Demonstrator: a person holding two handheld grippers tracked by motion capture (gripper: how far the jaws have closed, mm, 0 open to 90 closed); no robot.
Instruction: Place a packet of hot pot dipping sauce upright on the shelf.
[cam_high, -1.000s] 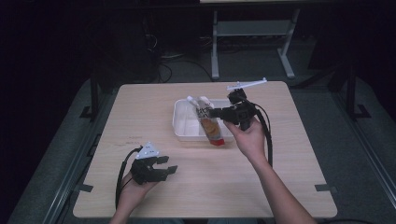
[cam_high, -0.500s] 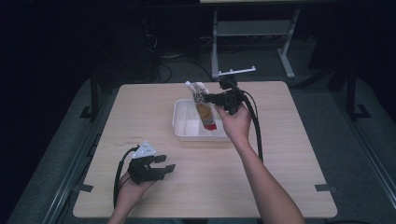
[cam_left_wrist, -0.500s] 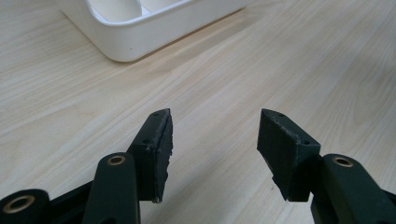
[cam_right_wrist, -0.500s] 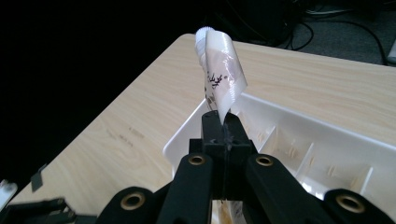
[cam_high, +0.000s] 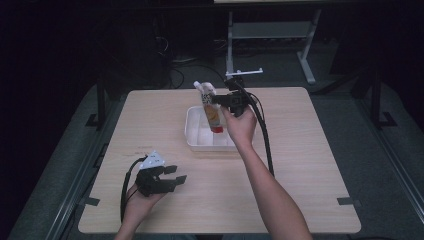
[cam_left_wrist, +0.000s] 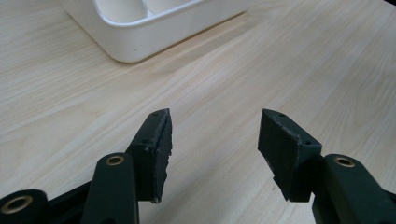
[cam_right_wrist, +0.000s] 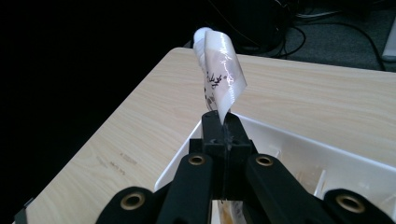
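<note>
On the wooden table, the right gripper clamps a sauce pouch above the white tray at twelve o'clock, seemingly mid-transfer and next needing a set-down spot, while the left gripper at seven o'clock rests spread and empty.

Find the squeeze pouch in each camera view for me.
High view: the squeeze pouch hangs upper centre, over the white tray.
Left gripper view: not in it.
Right gripper view: centre, pinched in the right claw.
Shared landmark: the white tray, top left of the left gripper view.
</note>
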